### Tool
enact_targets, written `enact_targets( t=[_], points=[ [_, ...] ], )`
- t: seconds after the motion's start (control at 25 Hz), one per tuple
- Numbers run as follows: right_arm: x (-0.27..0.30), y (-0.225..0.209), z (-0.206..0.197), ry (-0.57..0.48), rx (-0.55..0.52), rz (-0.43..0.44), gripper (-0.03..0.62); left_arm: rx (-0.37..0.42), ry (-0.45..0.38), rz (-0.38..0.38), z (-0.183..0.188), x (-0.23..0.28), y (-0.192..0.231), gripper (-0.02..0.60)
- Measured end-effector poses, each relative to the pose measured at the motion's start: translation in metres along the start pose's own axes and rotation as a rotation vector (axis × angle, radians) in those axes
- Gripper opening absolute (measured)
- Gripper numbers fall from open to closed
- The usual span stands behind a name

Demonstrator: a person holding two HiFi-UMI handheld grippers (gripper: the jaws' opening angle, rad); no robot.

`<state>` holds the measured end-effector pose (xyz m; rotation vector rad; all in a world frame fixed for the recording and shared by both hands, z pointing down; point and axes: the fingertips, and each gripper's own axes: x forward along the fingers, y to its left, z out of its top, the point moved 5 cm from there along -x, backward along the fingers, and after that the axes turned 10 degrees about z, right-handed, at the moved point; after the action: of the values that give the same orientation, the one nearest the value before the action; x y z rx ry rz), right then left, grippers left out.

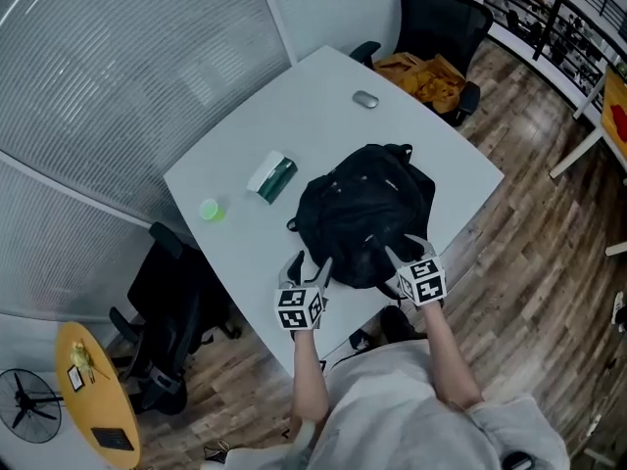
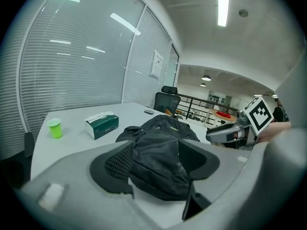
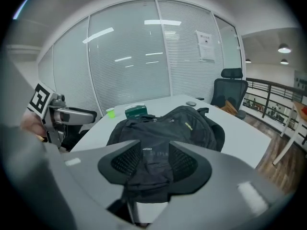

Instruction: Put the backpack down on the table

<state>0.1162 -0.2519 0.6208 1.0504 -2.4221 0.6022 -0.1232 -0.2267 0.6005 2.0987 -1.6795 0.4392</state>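
A black backpack (image 1: 364,213) lies flat on the white table (image 1: 294,106), near its front edge. Both grippers hover at the bag's near side. My left gripper (image 1: 312,267) stands open by the bag's near left corner; in the left gripper view its jaws (image 2: 156,162) are wide apart and the backpack (image 2: 158,152) shows beyond them. My right gripper (image 1: 404,251) is open at the near right corner; in the right gripper view the backpack (image 3: 168,126) lies past its pads (image 3: 127,164). Neither pair of pads presses on the fabric.
A green tissue box (image 1: 272,177) and a green cup (image 1: 210,210) stand left of the bag, and a grey mouse (image 1: 365,100) lies at the far side. Black office chairs (image 1: 443,27) (image 1: 171,311) stand at the far and left edges. A yellow round table (image 1: 93,399) is at lower left.
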Motion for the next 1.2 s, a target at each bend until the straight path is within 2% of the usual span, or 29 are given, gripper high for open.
enact_targets(
  t=[0.2,0.52,1.2],
  points=[
    [-0.009,0.033,-0.002,-0.020,0.001,-0.017,0.173,0.024,-0.019,-0.054,-0.002,-0.022,0.005,0.299],
    [-0.014,0.069,-0.008,-0.014,-0.016,-0.011,0.169,0.022,-0.058,-0.081,-0.003,-0.050,0.014,0.298],
    [-0.031,0.095,-0.029,-0.056,0.018,0.034,0.155,0.016,-0.050,-0.071,-0.027,-0.081,-0.001,0.296]
  ],
)
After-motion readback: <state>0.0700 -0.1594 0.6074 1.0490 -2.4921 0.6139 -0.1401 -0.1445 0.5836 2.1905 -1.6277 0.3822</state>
